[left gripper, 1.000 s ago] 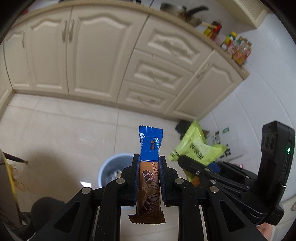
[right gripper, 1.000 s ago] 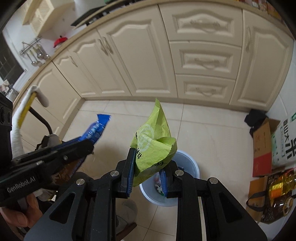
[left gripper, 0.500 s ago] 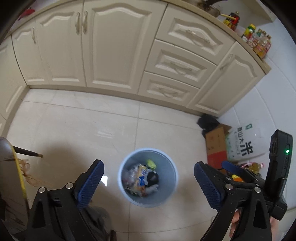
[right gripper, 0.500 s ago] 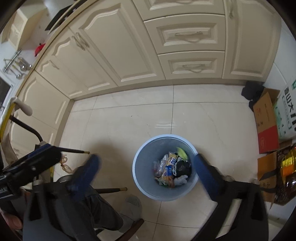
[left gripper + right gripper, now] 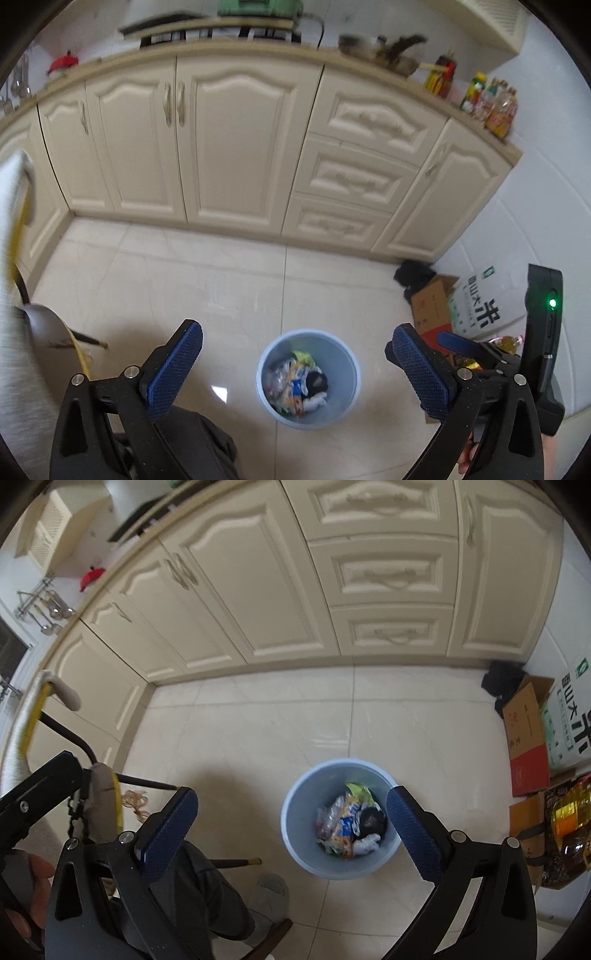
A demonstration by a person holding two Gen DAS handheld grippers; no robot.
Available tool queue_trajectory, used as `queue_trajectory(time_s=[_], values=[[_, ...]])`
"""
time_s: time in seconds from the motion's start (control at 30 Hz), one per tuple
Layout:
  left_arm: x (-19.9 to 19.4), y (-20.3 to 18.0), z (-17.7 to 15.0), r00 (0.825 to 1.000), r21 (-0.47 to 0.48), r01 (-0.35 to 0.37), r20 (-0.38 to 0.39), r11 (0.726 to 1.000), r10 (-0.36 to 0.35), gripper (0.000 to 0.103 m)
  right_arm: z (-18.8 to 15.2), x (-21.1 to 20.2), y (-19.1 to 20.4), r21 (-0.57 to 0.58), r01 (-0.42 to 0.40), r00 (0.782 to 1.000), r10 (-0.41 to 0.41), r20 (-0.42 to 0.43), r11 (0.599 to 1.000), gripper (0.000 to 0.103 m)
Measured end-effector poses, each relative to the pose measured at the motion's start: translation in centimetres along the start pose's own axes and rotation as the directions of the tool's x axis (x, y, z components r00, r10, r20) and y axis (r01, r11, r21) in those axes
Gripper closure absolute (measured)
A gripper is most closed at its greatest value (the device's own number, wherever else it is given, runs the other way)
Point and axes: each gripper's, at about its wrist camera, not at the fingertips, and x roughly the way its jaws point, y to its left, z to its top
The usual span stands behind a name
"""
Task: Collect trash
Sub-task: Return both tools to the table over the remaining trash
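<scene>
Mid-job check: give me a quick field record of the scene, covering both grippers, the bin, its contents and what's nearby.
left gripper: open, jaws have just been opening, nothing between them
right gripper: open, jaws have just been opening, nothing between them
bin: light blue, round, upright on the tiled floor, below both grippers
bin contents: mixed wrappers, a green wrapper on top at the far side
nearby: cardboard box and rice bag by the wall, cream cabinets behind
</scene>
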Motion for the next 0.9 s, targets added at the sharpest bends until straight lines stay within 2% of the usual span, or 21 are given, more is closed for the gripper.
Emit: queue_trajectory(time_s=[0.13,0.27,0.53,0.7,0.9], values=[[-7.0,1.4,-2.8,0.996,0.013,0.003,0.092,1.000,-0.004,0.001,0.7,-2.7,2.6,-0.025,-0.042,0.998,0.043,0.056,0.999,0.000],[-13.0,2.8,-5.2,0.983,0.000,-0.025,0.182,1.000,0.025,0.001,1.3,-5.3,6.6,-0.092,-0.079,0.990,0.089,0.110,0.993,0.000],[-23.5,5.2,-10.7,0.942,-0.053,-0.104,0.315,0.993,0.116,0.001,1.8,-9.4,14.8,-0.218,-0.145,0.966,0.185,0.179,0.965,0.000],[-30.2,6.6,-14.5,0.895,-0.103,-0.167,0.401,0.981,0.195,0.001,1.6,-12.4,20.4,-0.299,-0.179,0.943,0.251,0.219,0.937,0.000],[-38.3,8.1,-20.4,0.815,-0.187,-0.240,0.495,0.952,0.303,0.001,0.5,-15.8,27.8,-0.437,-0.203,0.909,0.334,0.248,0.876,0.000]])
